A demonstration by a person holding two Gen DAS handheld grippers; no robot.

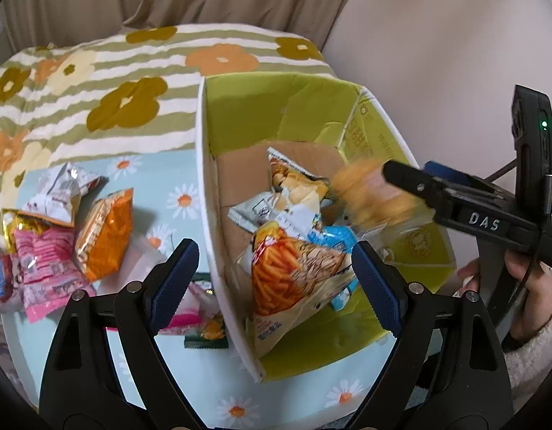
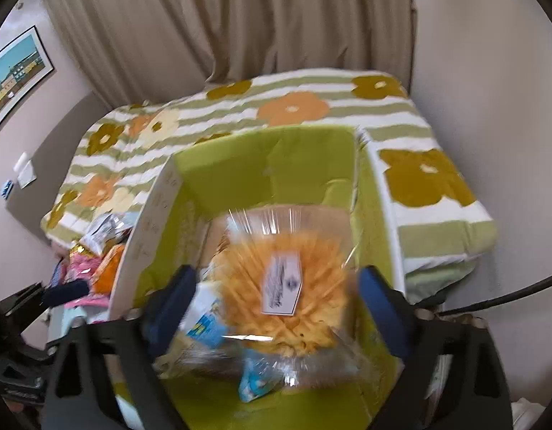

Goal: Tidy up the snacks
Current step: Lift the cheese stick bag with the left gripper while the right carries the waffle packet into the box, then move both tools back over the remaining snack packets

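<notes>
Floral blanket (image 1: 132,82), beige curtain (image 2: 222,28) (framed picture (image 2: 14,75) leftward).

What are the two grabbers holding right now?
The left gripper is open, holding nothing. A clear bag of orange snacks sits between the right gripper's open fingers; blur hides any grip.

The left gripper (image 1: 276,283) is held low with its jaws spread wide apart, nothing between the blue pads (image 1: 374,283); its two black linkage arms fan out symmetrically toward the camera. The right gripper (image 2: 279,304) also has its jaws wide apart, its blue pads (image 2: 380,304) blurred; in the left wrist view the right gripper (image 1: 405,175) reaches in from the right, tilted downward, one black finger and a blue pad visible; the person's right hand (image 1: 523,286) wraps the handle beneath, fingers curled, a pale fuzzy sleeve at the wrist.
</notes>
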